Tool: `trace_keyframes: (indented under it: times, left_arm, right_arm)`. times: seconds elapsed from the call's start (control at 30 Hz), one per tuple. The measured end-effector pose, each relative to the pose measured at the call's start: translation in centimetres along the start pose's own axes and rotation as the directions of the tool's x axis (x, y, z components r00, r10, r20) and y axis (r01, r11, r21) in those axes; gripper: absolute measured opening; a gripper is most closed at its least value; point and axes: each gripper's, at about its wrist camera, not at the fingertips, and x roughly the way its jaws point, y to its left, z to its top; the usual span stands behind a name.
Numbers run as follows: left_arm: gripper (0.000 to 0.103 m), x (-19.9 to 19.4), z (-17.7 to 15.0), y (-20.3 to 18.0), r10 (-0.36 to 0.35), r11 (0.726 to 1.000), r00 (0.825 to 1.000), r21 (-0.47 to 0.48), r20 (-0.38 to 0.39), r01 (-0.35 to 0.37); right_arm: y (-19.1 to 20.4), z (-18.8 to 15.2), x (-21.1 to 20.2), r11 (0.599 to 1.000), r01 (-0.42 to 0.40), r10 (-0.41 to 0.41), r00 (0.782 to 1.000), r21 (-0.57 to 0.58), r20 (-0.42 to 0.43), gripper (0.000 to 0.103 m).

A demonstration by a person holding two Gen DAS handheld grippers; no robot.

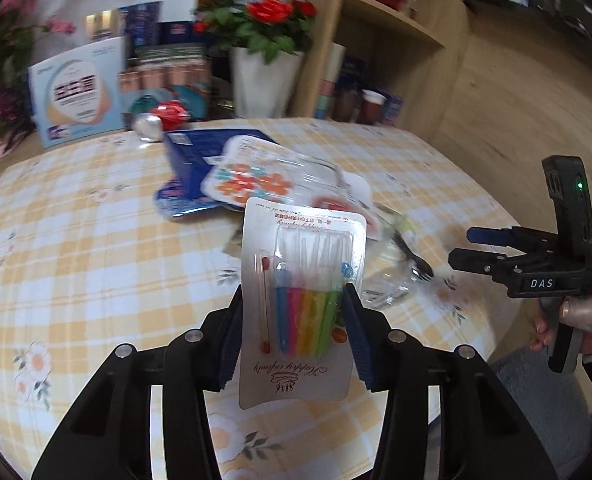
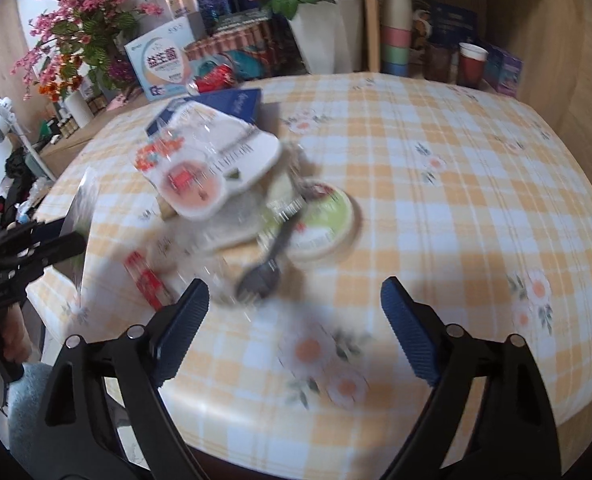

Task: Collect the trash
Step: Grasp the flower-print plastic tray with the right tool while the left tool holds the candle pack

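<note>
The left tongs [image 1: 293,320] are closed partway onto a blister pack [image 1: 302,300] of coloured candles, the blue pads pressing its two long edges. The pack stands upright between them, lifted clear of the table [image 1: 75,240]. Its card is upside down to the camera; script reading "Happy" and a second word I cannot make out runs across its near end, above a small cake drawing. The small print at the far end is too blurred to read.

The right tongs [image 2: 296,320] gape wide and hold nothing. They hang over the table's near edge, just short of the trash heap [image 2: 231,184]: a black plastic fork [image 2: 263,272], a round lid [image 2: 324,224] with a green face, clear packaging and a blue box [image 2: 235,102]. The heap is blurred and none of its print is legible.

In the left view the right tongs show side-on, marked "DAS", gripped by a hand [image 1: 576,320].
</note>
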Motion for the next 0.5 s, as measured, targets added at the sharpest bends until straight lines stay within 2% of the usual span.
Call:
trace_keyframes:
  times: [0.17, 0.3, 0.4, 0.5]
  left_arm:
    - [0.045, -2.4, -0.6, 3.6, 0.103, 0.985, 0.994, -0.145, 0.038, -0.096]
    - [0.045, -4.3, -1.3, 5.1, 0.129, 0.971, 0.990, -0.208, 0.061, -0.114]
    - [0.045, -5.5, -1.9, 5.4, 0.143, 0.968, 0.986, -0.222, 0.088, -0.120]
    - [0.045, -6.6, -2.3, 5.9, 0.149, 0.964, 0.983, -0.235, 0.104, -0.121]
  right_arm:
    - [4.7, 3.2, 2.1, 0.979, 0.023, -0.020, 1.000, -0.203, 0.014, 0.086]
    - [8.6, 5.7, 5.3, 0.938, 0.057, -0.054, 0.998, -0.341, 0.019, 0.086]
    - [11.0, 7.1, 7.4, 0.908, 0.062, -0.063, 0.998, -0.415, 0.013, 0.084]
    - [12.9, 7.5, 9.0, 0.865, 0.097, -0.102, 0.995, -0.492, 0.017, 0.071]
